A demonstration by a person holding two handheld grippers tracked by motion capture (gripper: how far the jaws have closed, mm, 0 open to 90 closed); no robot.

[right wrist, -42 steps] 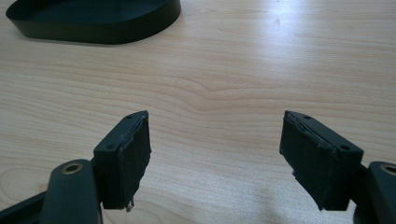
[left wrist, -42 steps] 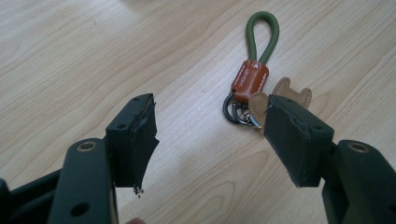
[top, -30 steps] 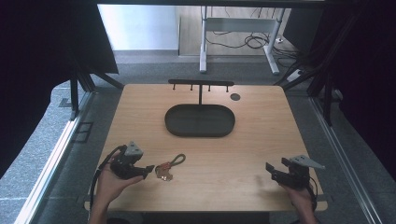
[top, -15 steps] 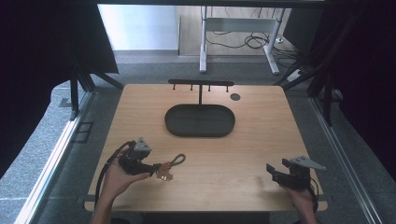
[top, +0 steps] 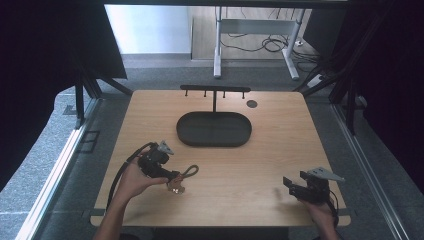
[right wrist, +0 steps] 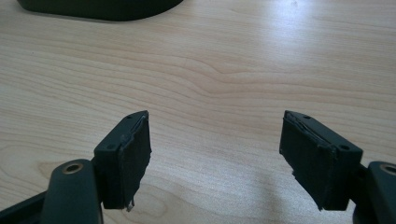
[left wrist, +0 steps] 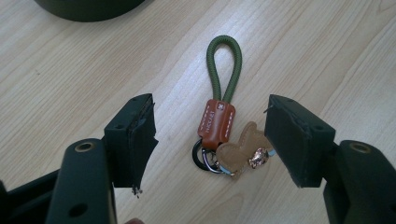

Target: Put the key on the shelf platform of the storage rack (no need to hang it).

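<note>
Grey carpet floor (top: 60,165) surrounds the wooden table (top: 280,150); black curtains (top: 45,55) flank it.

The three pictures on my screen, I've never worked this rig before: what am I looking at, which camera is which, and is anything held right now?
No robot here: a person holds a two-jaw gripper in each hand. The high view looks down on a wooden table. At its far side stands a dark oval tray with a hook rack behind it.

The left gripper carries its own camera, looking along its black jaws. They stand open on either side of a keychain lying flat on the wood: green cord loop, brown leather tab, metal ring, small tan charm. Nothing is gripped yet.

The right gripper sits near the table's front right corner. Its camera shows open jaws over bare wood, holding nothing.
</note>
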